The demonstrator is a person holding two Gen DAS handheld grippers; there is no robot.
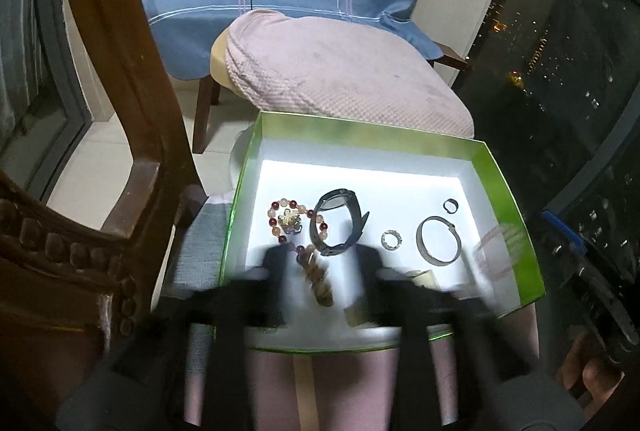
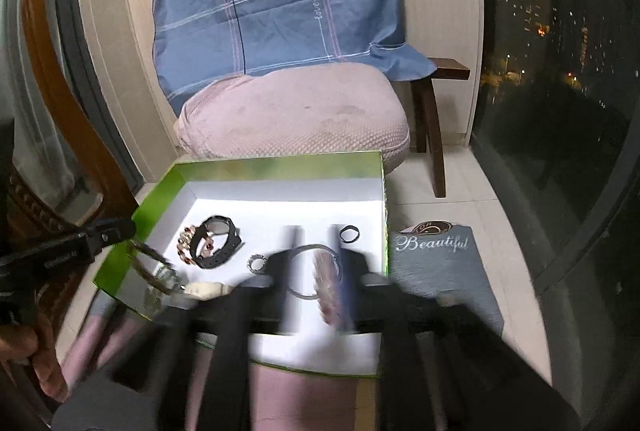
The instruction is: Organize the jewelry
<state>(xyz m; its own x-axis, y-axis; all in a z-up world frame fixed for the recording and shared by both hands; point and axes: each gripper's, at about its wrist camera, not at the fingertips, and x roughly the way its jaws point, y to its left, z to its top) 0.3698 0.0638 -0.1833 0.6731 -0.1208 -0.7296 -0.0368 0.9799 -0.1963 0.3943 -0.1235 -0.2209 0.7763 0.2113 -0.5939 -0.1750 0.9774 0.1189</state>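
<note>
Most pieces lie in the green box point(image 1: 496, 167), centre frame: beaded bracelet point(image 1: 294, 227), watch point(image 1: 340, 223), bangle point(image 1: 438, 239), two rings. Left claw point(image 1: 320, 267) gapes over a blurred tassel; right claw point(image 2: 320, 263) gapes beside a blurred pink bracelet point(image 2: 330, 283), neither gripped. We judge sorting nearly done.

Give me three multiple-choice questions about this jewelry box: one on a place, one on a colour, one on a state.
1. Where does the black wristwatch lie?
A. inside the box
B. on the chair
C. on the floor

2. What colour is the outside of the shallow cardboard box?
A. red
B. green
C. black

3. How do the left tongs stand?
A. clamped on the watch
B. clamped on a ring
C. open, gripping nothing

Answers: 1 A, it rests on the white floor of the box; 2 B, its walls are bright green; 3 C, the fingers stand apart.
</note>
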